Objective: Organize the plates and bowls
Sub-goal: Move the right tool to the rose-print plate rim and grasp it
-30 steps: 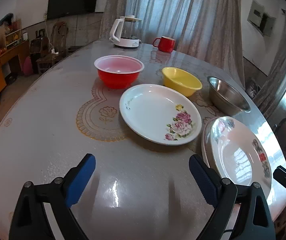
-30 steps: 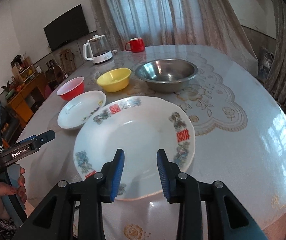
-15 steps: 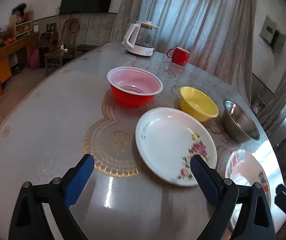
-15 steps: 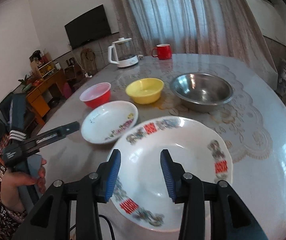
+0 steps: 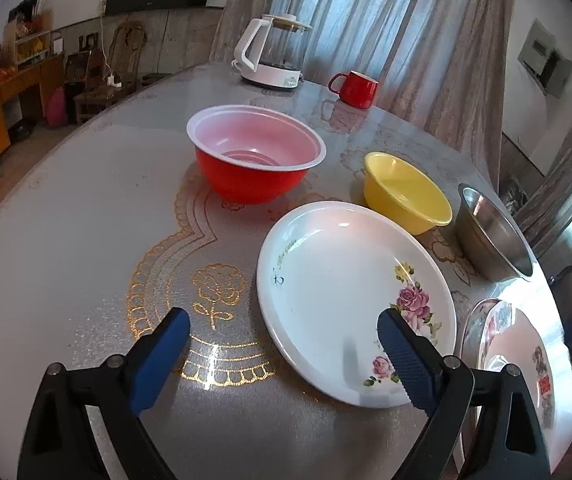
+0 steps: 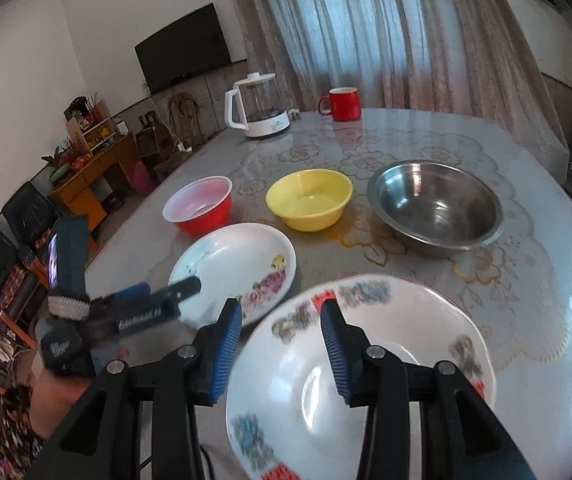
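Observation:
A white rose-print plate lies on the table. Behind it stand a red bowl, a yellow bowl and a steel bowl. My left gripper is wide open and empty, low over the table, its right finger over the rose plate's near rim. My right gripper is partly open over a large patterned plate, which appears tilted; contact with it is unclear.
A white kettle and a red mug stand at the table's far side. The round table has a glossy patterned cover. Chairs and cabinets stand to the left beyond its edge.
The left gripper has moved forward toward the rose plate and red bowl. The right gripper has drawn back and up, and the patterned plate now looks blurred and tilted beneath it.

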